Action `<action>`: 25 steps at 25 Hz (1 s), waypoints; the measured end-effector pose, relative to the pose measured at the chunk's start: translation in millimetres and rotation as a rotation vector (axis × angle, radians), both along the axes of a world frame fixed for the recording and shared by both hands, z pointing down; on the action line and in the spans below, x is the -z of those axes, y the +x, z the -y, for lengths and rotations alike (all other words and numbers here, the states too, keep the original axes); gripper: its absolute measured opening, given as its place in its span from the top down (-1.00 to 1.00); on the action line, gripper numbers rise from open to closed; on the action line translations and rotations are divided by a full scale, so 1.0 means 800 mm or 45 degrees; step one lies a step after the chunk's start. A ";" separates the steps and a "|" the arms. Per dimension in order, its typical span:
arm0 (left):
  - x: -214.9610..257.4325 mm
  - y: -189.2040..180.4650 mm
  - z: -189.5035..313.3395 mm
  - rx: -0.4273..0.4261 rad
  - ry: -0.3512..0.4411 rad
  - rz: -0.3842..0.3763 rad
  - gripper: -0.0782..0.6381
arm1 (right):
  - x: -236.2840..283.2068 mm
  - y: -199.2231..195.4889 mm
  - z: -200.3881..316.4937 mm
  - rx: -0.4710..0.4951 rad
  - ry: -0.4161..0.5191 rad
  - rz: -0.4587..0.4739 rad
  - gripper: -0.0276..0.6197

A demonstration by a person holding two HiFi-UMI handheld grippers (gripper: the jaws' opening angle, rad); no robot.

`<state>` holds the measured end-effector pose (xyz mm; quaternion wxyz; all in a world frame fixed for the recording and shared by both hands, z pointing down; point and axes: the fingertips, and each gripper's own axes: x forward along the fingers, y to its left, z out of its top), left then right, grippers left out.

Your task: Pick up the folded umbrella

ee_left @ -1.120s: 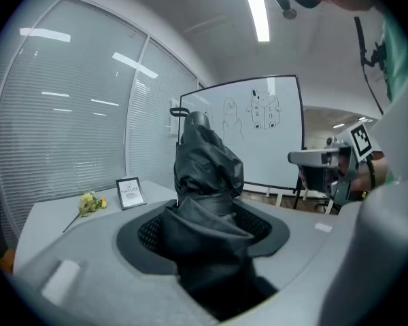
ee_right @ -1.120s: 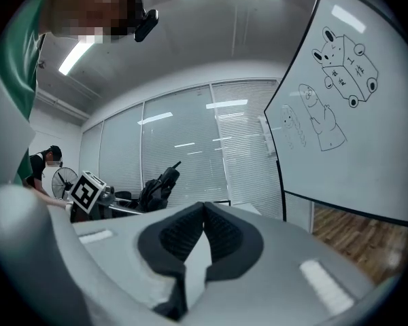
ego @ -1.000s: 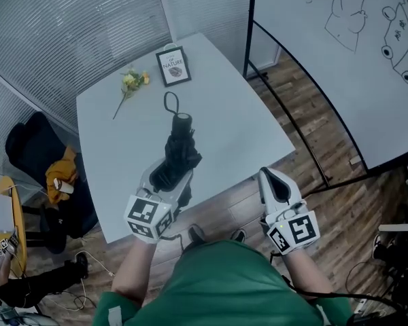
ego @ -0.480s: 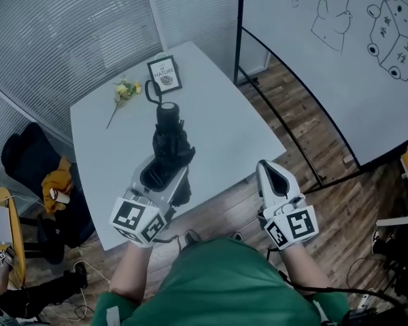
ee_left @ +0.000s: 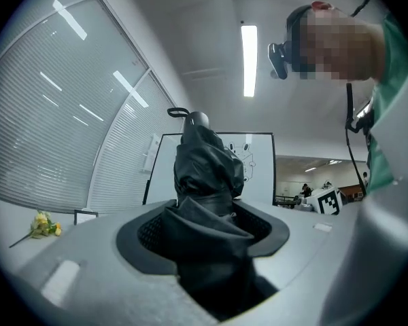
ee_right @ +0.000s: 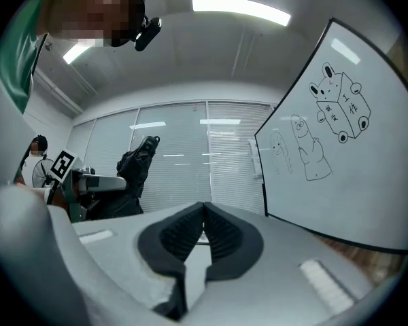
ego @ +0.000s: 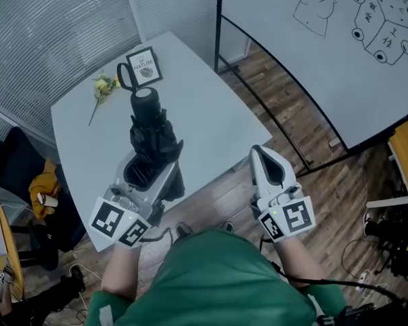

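The folded black umbrella (ego: 149, 133) hangs above the grey table (ego: 204, 117), its handle and wrist loop pointing away from me. My left gripper (ego: 148, 172) is shut on its lower end. In the left gripper view the black fabric of the umbrella (ee_left: 207, 172) fills the gap between the jaws of the left gripper (ee_left: 204, 217). My right gripper (ego: 268, 167) hovers past the table's near right edge, shut, with nothing in it. In the right gripper view the right gripper's (ee_right: 204, 209) pads meet at the tip, and the umbrella (ee_right: 137, 160) shows at the left.
A framed picture (ego: 143, 65) and a yellow flower sprig (ego: 103, 87) lie at the table's far end. A whiteboard (ego: 340, 39) on a black stand is at the right over the wooden floor. A dark chair with an orange cloth (ego: 41, 182) sits at the left.
My left gripper has risen with the umbrella, which has come up off the table. The right gripper has risen a little, still shut.
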<state>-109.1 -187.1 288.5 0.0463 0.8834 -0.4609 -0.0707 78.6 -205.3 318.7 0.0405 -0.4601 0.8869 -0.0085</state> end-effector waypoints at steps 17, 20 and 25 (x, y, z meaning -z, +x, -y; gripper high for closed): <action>0.015 -0.007 -0.007 -0.078 0.061 -0.110 0.05 | 0.014 -0.011 -0.013 -0.019 0.060 -0.022 0.91; 0.013 -0.007 -0.007 -0.086 0.058 -0.109 0.05 | 0.013 -0.015 -0.013 -0.012 0.065 -0.037 0.91; 0.009 -0.006 -0.008 -0.089 0.041 -0.106 0.05 | 0.012 -0.015 -0.013 0.001 0.054 -0.018 0.91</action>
